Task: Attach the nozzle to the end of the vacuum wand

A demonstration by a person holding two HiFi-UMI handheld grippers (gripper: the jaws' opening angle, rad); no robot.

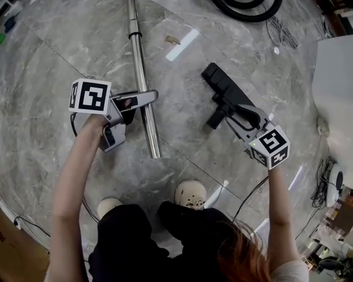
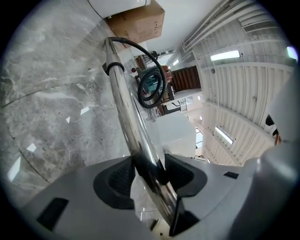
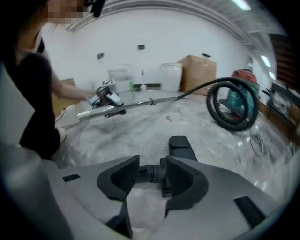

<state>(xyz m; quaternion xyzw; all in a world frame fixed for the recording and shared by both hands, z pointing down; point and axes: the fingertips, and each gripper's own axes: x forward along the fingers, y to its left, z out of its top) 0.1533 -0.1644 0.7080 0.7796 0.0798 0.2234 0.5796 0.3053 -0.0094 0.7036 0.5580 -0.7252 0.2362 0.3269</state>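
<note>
The vacuum wand (image 1: 138,60) runs near to far at left; the nozzle (image 1: 220,82) lies on the floor (image 1: 55,55) to its right, well apart from it — the hose (image 1: 248,16) is coiled beyond.

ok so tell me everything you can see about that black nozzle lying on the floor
The nozzle is matte black, plastic by the look: a flat, oblong head with a short tubular neck at one end. It lies on the grey marble floor, unattached and apart from the metal wand, its neck pointing toward the person. The right gripper has its jaws apart on either side of the neck; they do not seem to press on it.
</note>
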